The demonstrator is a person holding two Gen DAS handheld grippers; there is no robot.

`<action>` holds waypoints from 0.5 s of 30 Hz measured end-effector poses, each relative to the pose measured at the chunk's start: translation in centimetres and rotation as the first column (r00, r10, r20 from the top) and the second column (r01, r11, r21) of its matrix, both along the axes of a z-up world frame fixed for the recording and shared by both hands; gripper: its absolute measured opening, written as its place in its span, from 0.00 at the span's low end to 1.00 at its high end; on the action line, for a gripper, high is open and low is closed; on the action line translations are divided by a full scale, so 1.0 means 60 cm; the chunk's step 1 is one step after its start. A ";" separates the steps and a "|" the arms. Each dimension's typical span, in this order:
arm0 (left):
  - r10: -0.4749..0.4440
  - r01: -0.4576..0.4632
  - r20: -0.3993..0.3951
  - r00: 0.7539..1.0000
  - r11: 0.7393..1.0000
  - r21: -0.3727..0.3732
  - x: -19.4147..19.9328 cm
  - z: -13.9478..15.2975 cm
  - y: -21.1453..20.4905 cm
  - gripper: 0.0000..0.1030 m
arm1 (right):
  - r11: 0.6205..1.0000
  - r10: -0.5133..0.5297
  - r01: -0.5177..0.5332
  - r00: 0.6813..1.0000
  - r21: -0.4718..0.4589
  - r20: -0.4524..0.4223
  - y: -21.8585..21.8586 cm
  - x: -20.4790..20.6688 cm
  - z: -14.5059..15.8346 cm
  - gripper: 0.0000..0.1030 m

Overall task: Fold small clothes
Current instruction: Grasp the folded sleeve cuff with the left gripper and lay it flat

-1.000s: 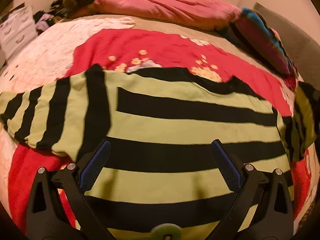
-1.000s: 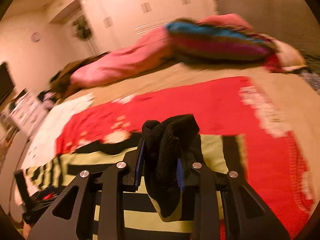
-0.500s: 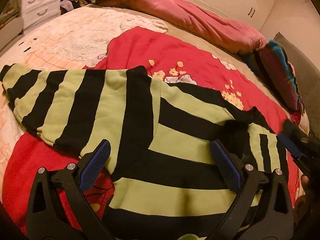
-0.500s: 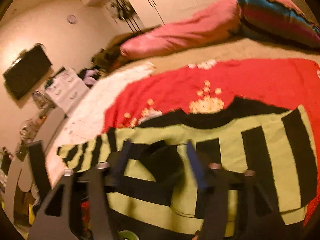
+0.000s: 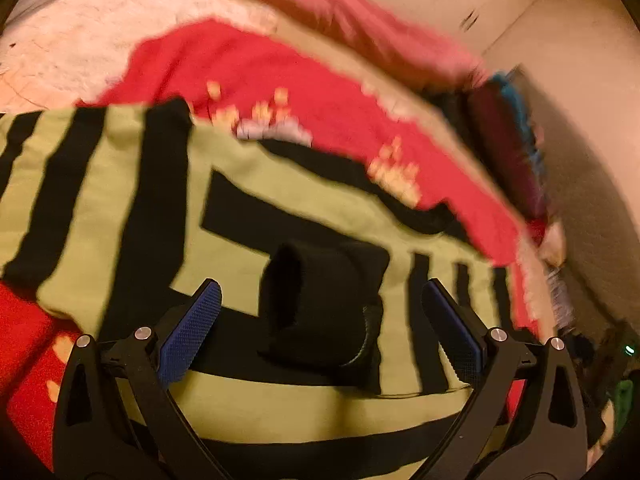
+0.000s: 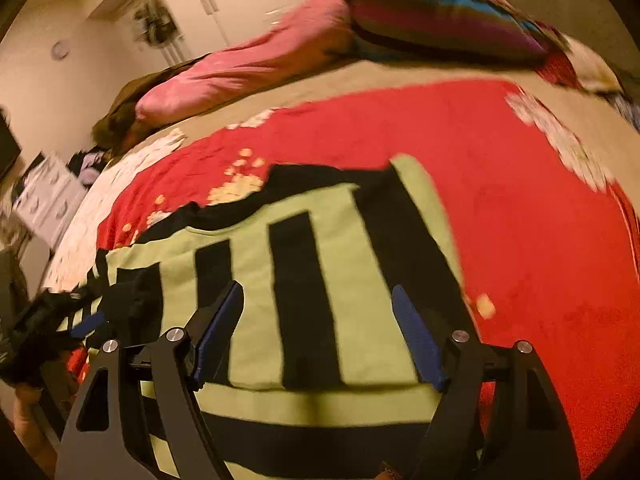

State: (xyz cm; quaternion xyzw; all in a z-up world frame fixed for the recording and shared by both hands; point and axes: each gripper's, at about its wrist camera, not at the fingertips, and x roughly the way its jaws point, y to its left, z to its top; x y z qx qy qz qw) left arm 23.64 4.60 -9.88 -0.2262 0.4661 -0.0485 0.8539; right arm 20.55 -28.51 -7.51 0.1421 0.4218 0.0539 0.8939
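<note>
Your striped sweater (image 6: pixel 320 292) lies flat on the red blanket (image 6: pixel 540 220), right sleeve apparently folded across its body; right gripper (image 6: pixel 320 336) opening, empty; left gripper (image 5: pixel 320 332) wide, empty

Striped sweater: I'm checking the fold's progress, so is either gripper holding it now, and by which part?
Neither. The right gripper is opening with nothing between its pads, above the folded-over sleeve. The left gripper is open around the black cuff without touching it.
</note>
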 end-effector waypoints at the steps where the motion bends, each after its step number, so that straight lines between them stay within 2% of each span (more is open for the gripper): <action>1: -0.009 0.010 -0.026 1.000 1.000 0.030 0.007 -0.008 -0.014 0.87 | 1.000 -0.006 0.006 1.000 0.001 -0.004 0.000 -0.002 -0.006 0.74; 2: -0.027 0.029 -0.043 0.999 0.998 0.055 0.014 -0.016 -0.028 0.69 | 1.000 -0.011 0.011 1.000 0.000 -0.008 -0.004 -0.005 -0.007 0.74; 3: -0.049 0.053 -0.055 0.997 0.996 0.070 0.017 -0.024 -0.039 0.41 | 1.000 -0.017 0.017 1.000 -0.003 -0.010 -0.007 -0.006 -0.008 0.74; 5: -0.087 0.092 -0.052 0.995 0.988 0.122 0.019 -0.033 -0.055 0.30 | 1.000 -0.022 0.022 1.000 -0.001 -0.010 -0.015 -0.004 -0.008 0.74; 6: -0.101 0.105 -0.032 0.994 0.988 0.117 0.016 -0.030 -0.052 0.13 | 1.000 -0.023 0.023 1.000 -0.001 -0.009 -0.016 -0.003 -0.008 0.74; 9: -0.096 0.095 0.027 0.995 0.995 0.045 0.007 -0.005 -0.019 0.10 | 0.999 -0.020 0.020 1.000 -0.025 0.006 -0.017 0.004 -0.003 0.74; 12: -0.042 0.028 0.129 0.991 0.994 0.108 -0.003 0.039 0.014 0.10 | 0.999 -0.007 0.008 1.000 -0.033 0.011 -0.012 0.012 -0.003 0.74; 13: -0.035 0.018 0.147 0.989 0.993 0.115 -0.004 0.047 0.024 0.10 | 0.999 -0.001 0.001 1.000 -0.036 0.009 -0.009 0.017 -0.004 0.74; 15: -0.035 0.018 0.132 0.991 0.992 0.128 0.002 0.045 0.034 0.13 | 0.999 0.020 -0.019 1.000 -0.044 0.002 0.002 0.027 -0.008 0.74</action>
